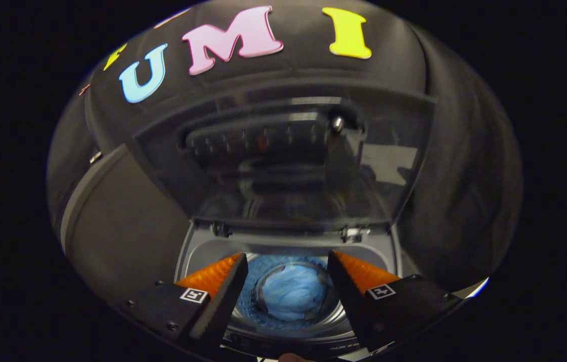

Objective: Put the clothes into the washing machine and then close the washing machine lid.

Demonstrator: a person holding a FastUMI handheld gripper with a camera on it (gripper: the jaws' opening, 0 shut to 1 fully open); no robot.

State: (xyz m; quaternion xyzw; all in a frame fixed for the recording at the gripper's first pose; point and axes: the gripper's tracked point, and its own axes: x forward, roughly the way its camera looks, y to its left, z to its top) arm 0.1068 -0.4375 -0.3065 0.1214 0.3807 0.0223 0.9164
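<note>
Looking down: the claw [287, 261] hangs over the open top of the washing machine [198, 251].
Claw: it is open. Its two fingers [223, 286] stand wide apart, one on each side of the round tub. They hold nothing and press on nothing.
Clothes: a soft blue bundle of clothes [291, 296] lies down inside the tub [313, 327]. It sits in the gap seen between the two fingers, well below them. It looks all scrunched up in a ball.
Tub: it is round with a shiny metal ring at its rim. Blue shows around the bundle too, but I cannot tell if that is more cloth or the tub's own floor.
Lid: the lid [288, 161] is up. It stands tall past the fingers, at the back of the machine, hanging on two small hinges [351, 233] just behind the tub's mouth. It is dark and see-through, and shiny shapes show in it like in a mirror.
Machine top: a pale grey frame goes around the tub's mouth.
Side panel: a big dark flat panel [122, 221] with a light edge stands beside the machine, next to the left finger.
Wall: black cloth [464, 176] hangs behind the lid.
</note>
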